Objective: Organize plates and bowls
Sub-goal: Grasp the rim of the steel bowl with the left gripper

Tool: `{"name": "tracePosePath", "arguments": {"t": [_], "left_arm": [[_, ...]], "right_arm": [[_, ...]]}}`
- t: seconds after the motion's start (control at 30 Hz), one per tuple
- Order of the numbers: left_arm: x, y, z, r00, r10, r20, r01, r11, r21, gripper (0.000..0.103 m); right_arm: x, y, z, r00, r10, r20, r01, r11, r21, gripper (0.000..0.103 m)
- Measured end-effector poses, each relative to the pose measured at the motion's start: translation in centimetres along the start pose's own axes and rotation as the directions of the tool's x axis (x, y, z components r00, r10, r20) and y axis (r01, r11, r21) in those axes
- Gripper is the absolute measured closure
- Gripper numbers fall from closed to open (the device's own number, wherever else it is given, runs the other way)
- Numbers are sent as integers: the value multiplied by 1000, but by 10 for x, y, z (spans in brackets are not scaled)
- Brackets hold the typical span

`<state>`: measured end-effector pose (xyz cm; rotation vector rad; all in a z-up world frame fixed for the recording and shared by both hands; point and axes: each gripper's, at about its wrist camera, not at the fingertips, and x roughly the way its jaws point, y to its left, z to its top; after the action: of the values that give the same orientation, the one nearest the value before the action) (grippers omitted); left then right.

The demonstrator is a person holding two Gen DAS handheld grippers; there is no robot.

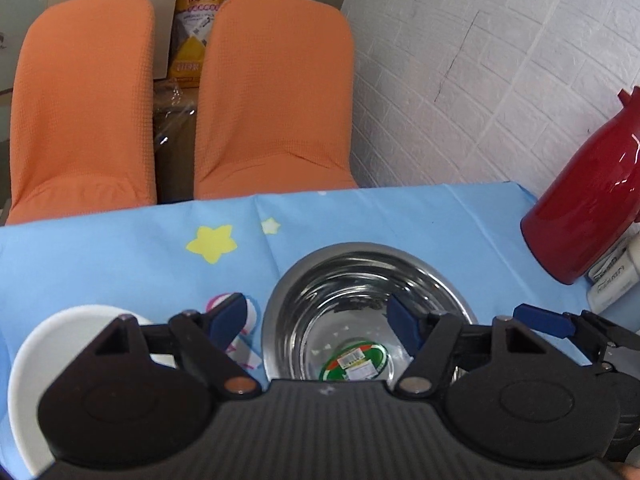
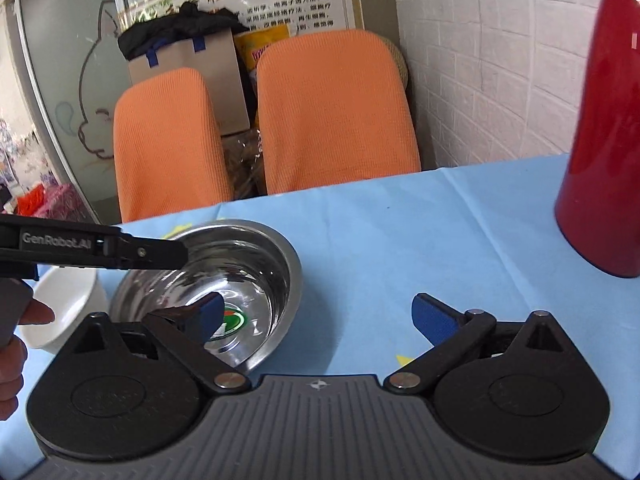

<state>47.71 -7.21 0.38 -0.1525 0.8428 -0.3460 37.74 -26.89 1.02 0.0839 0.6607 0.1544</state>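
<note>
Left wrist view showed the left tongs released, spread across the near-left rim of the steel bowl, one blue pad inside it. The bowl sat on the blue counter; a white bowl stood just left of it. Right of the steel bowl, the right tongs hung released, and a red flask stood further right.
</note>
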Motion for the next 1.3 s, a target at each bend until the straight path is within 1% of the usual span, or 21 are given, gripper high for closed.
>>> {"name": "tracePosePath", "arguments": {"t": [0.1,0.17,0.2,0.23,0.27,0.3,0.33,0.37,0.43,0.57,0.7,0.77,0.9,1.1,1.23,1.3], "left_arm": [[13,1,0,999,6,-31,-6,1000,8,37],[17,-3,-2,999,16,-34,-15,999,32,38],[18,-4,-3,999,22,-36,-20,999,42,41],[18,-6,-4,999,20,-42,-18,999,51,48],[19,-8,-4,999,15,-51,-12,998,56,52],[21,-10,-5,998,10,-60,-6,998,61,55],[21,-12,-5,998,0,-69,4,998,61,61],[20,-14,-7,997,-8,-77,13,998,55,62],[13,-21,-10,998,13,-68,-8,997,76,62],[-6,-30,-13,998,-7,-68,11,998,59,62],[-37,-47,-24,998,5,-59,0,997,82,62],[-53,-54,-34,998,14,-62,-8,996,88,61],[-86,-59,-67,997,22,-78,-15,997,81,60],[-122,-47,-132,990,37,-136,-28,998,61,60],[-141,-39,-166,985,35,-167,-26,998,54,60],[-151,-37,-177,986,31,-166,-21,998,60,60]], "right_arm": [[8,4,-2,1000,4,-18,-4,1000,-17,0],[15,7,-4,999,9,-35,-10,999,-32,0],[18,9,-5,999,15,-42,-17,999,-43,0],[19,11,-7,999,21,-48,-24,998,-50,0],[22,14,-9,998,36,-57,-39,998,-56,9],[21,18,-10,998,40,-46,-43,997,-69,16],[19,21,-11,997,50,-51,-54,996,-76,21],[17,23,-10,997,58,-57,-62,995,-77,25],[6,24,-11,997,64,-45,-68,994,-80,24],[-22,25,-10,998,57,-19,-59,995,-85,23],[-50,31,-14,998,66,3,-65,994,-91,17],[-67,34,-23,997,79,13,-78,994,-82,15],[-95,45,-47,994,106,2,-106,991,-77,13],[-119,76,-96,987,147,-69,-153,985,-86,12],[-131,94,-124,981,162,-105,-172,981,-92,12],[-136,101,-133,979,166,-116,-177,979,-97,11]]}}
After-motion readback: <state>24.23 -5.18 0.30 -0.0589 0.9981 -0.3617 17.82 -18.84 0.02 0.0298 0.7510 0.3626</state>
